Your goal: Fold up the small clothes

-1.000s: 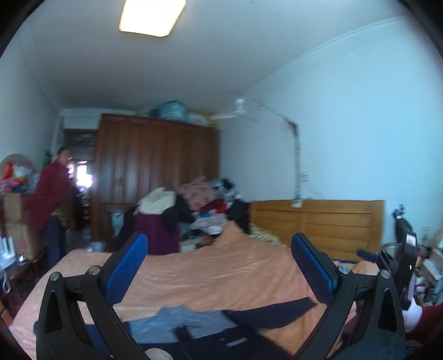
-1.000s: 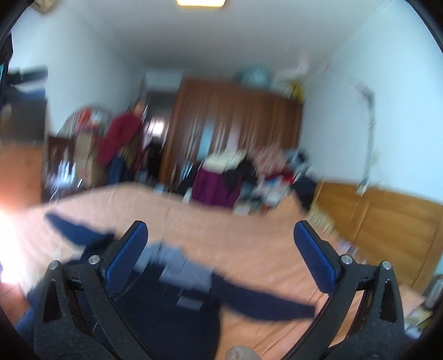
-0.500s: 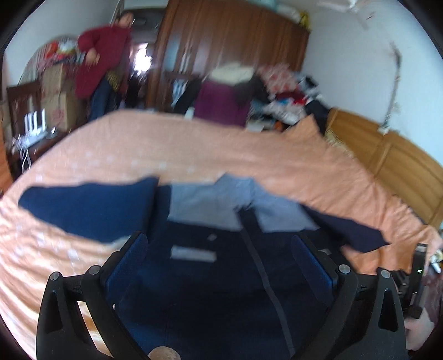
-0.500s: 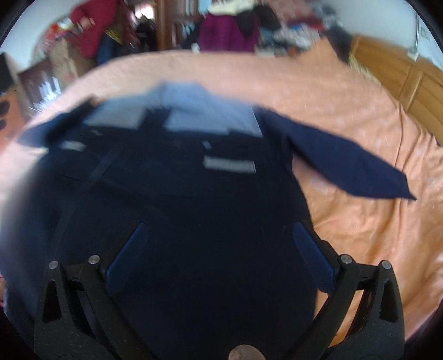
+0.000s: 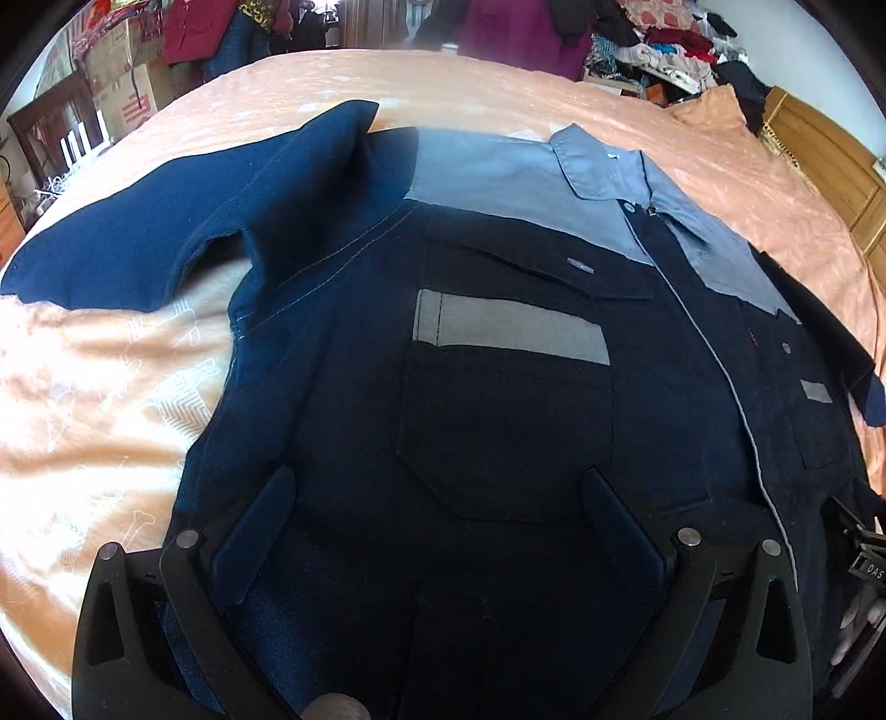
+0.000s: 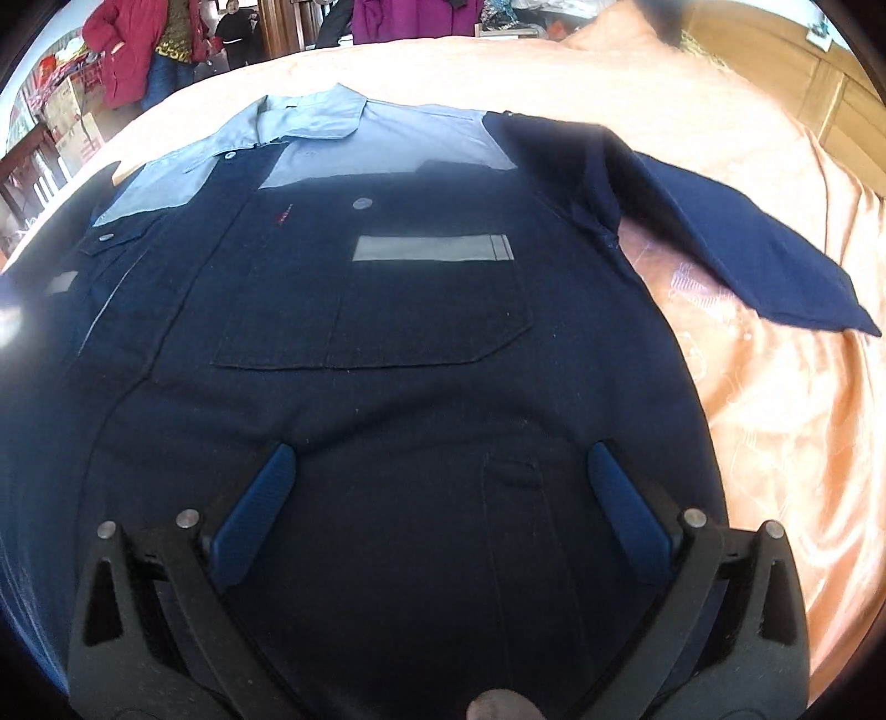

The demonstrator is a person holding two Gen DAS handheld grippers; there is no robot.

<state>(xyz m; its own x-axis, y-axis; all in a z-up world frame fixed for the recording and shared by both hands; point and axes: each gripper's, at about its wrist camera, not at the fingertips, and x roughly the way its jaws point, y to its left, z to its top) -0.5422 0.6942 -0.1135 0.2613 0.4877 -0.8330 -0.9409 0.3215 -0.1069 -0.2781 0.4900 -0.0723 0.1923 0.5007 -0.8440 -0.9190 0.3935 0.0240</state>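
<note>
A navy short-sleeved work shirt (image 5: 498, 399) with a grey yoke and collar (image 5: 598, 160) lies flat, front up, on an orange bedspread (image 5: 99, 387). Both sleeves are spread out: one to the left (image 5: 166, 243) in the left wrist view, the other to the right (image 6: 747, 243) in the right wrist view. My left gripper (image 5: 437, 498) hovers open over the lower left half of the shirt, below a chest pocket with a grey strip (image 5: 509, 327). My right gripper (image 6: 443, 476) hovers open over the lower right half (image 6: 432, 310). Neither holds any cloth.
A wooden headboard (image 5: 830, 160) runs along the bed's right side. Beyond the far edge are piles of clothes (image 5: 664, 39), cardboard boxes (image 5: 122, 83) and a person in a red jacket (image 6: 133, 50). Part of the other gripper (image 5: 864, 559) shows at the right edge.
Both grippers have tilted down from the room and dropped closer to the shirt, which now fills both views. Both stayed open.
</note>
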